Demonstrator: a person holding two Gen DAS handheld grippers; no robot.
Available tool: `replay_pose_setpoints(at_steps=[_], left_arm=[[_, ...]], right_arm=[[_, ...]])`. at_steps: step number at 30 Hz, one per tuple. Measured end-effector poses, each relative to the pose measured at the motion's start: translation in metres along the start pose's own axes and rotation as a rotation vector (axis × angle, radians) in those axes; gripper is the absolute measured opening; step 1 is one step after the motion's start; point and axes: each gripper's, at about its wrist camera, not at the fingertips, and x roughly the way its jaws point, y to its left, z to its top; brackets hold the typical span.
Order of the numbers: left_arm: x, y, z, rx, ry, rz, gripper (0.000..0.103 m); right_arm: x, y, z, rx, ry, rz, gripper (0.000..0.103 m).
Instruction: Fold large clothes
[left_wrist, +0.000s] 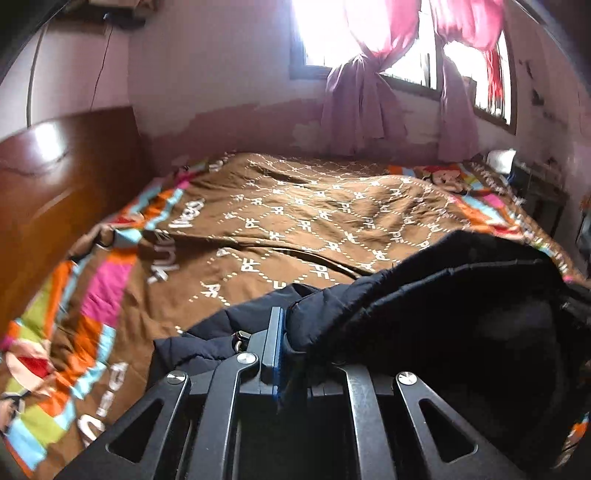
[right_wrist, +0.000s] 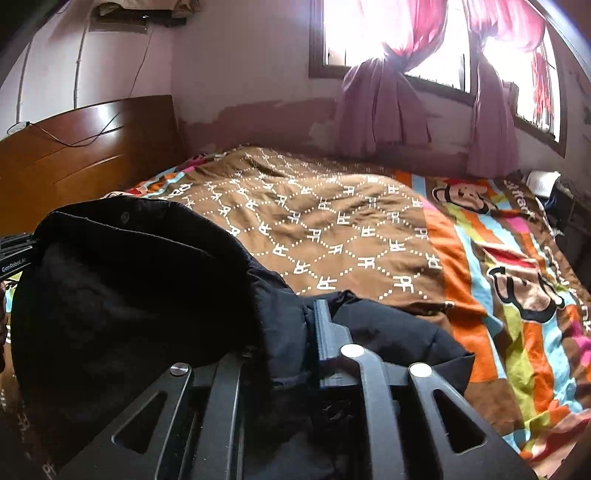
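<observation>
Fabric of the dark padded jacket (left_wrist: 424, 314) was pinched by the closed left tongs (left_wrist: 286, 339); the right tongs (right_wrist: 314, 332), slightly parted around cloth at twelve o'clock, kept it spread above the bed (left_wrist: 295, 221).

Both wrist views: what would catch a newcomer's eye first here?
A dark padded jacket bulks in the foreground, draped over both claws, its fabric pinched in the left claw. Behind it spreads a brown bedspread with a white lattice print and bright striped cartoon borders. Pink curtains hang knotted at the sunlit window beyond.
</observation>
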Motion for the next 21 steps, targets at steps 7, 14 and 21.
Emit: replay_pose_setpoints(at_steps=[7, 14, 21], left_arm=[[-0.013, 0.007, -0.003, -0.006, -0.011, -0.044, 0.017], [-0.064, 0.017, 0.014, -0.063, -0.224, -0.045, 0.095], [-0.08, -0.002, -0.004, 0.057, -0.19, -0.079, 0.097]], right_arm=[[-0.041, -0.017, 0.001, 0.081, -0.108, -0.063, 0.078], [-0.082, -0.011, 0.011, 0.003, -0.147, -0.136, 0.085], [-0.102, 0.009, -0.01, 0.053, -0.129, 0.06, 0.086]])
